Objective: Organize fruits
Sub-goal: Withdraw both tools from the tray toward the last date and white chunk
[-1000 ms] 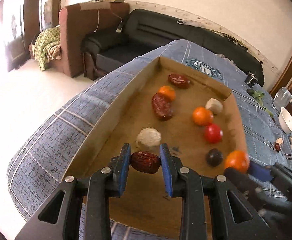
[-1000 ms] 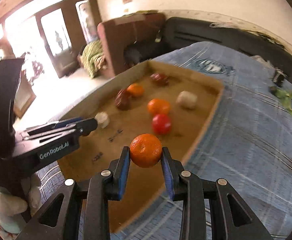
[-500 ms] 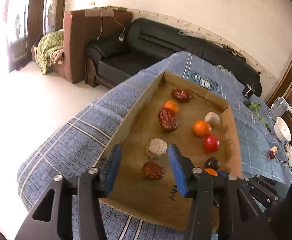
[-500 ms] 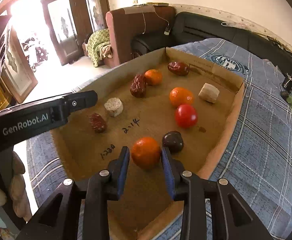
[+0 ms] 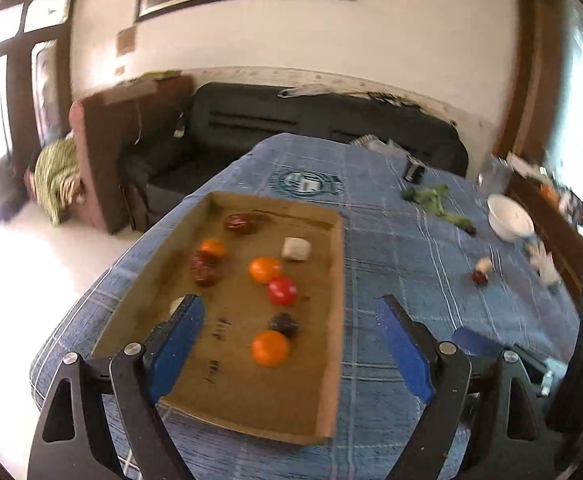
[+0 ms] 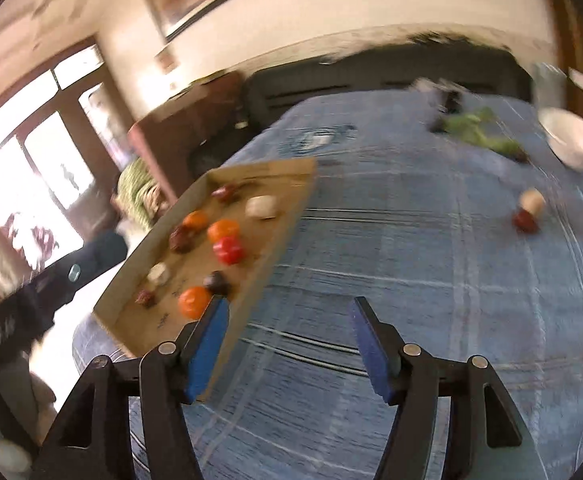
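A shallow cardboard tray (image 5: 333, 320) lies on a blue checked cloth and holds several fruits: oranges, red dates, a red tomato (image 5: 282, 291), a dark plum (image 5: 284, 324) and white chunks. The nearest orange (image 5: 270, 347) lies beside the plum. My left gripper (image 5: 291, 344) is open and empty, raised above the tray's near end. My right gripper (image 6: 285, 340) is open and empty over the cloth, right of the tray (image 6: 287, 216). The released orange (image 6: 193, 301) and date (image 6: 146, 297) lie in the tray. A red fruit (image 6: 525, 220) and a pale piece (image 6: 532, 201) lie on the cloth at the far right.
A white bowl (image 5: 509, 220), green leaves (image 5: 435, 198) and a small dark object (image 5: 414, 170) lie on the cloth's far right. A black sofa (image 5: 291, 120) and a brown armchair stand behind the table. The table's left edge drops to the floor.
Both grippers opened and let go: the date and the orange now lie in the tray. Both grippers have pulled back, risen and swung to the right.
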Demonstrator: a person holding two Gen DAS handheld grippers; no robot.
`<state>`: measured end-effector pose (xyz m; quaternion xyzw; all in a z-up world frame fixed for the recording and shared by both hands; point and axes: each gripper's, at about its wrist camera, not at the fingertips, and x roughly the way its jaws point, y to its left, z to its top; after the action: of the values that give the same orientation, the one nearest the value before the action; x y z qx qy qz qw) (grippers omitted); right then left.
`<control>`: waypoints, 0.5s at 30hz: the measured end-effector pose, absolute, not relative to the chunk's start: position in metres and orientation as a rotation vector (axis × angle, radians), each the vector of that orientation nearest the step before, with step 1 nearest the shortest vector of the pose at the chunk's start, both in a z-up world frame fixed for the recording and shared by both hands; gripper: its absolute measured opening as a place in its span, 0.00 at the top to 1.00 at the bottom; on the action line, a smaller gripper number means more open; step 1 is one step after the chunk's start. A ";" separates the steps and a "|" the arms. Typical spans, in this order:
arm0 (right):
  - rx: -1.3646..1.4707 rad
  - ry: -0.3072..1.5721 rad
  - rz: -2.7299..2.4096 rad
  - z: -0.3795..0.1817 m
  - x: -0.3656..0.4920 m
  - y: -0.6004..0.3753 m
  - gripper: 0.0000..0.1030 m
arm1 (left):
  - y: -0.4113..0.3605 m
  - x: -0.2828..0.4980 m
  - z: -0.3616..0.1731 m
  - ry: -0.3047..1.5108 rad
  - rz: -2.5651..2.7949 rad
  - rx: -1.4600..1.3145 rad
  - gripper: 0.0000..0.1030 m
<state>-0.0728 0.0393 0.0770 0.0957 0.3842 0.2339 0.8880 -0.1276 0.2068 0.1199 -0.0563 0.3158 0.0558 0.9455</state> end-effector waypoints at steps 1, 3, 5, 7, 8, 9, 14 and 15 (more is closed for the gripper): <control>0.214 0.799 0.462 0.076 -0.073 0.030 0.34 | 0.196 -0.128 0.120 0.646 0.113 -0.088 0.15; 0.252 0.797 0.431 0.076 -0.075 0.013 0.34 | 0.182 -0.128 0.120 0.648 0.115 -0.055 0.15; 0.285 0.795 0.417 0.075 -0.077 -0.001 0.33 | 0.171 -0.129 0.122 0.648 0.120 -0.029 0.15; 0.302 0.792 0.403 0.074 -0.079 -0.011 0.33 | 0.162 -0.130 0.123 0.641 0.126 -0.004 0.15; 0.310 0.790 0.396 0.074 -0.079 -0.015 0.33 | 0.158 -0.131 0.124 0.636 0.128 0.009 0.15; 0.318 0.789 0.394 0.072 -0.079 -0.019 0.33 | 0.154 -0.132 0.125 0.632 0.130 0.019 0.15; 0.349 0.786 0.389 0.068 -0.084 -0.032 0.33 | 0.137 -0.134 0.127 0.616 0.141 0.068 0.15; 0.353 0.785 0.388 0.068 -0.085 -0.035 0.33 | 0.134 -0.135 0.128 0.614 0.141 0.074 0.15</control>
<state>-0.0847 -0.0345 0.0678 0.1698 0.3779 0.1868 0.8908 -0.1346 0.1343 0.1275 0.0365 0.3019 0.0694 0.9501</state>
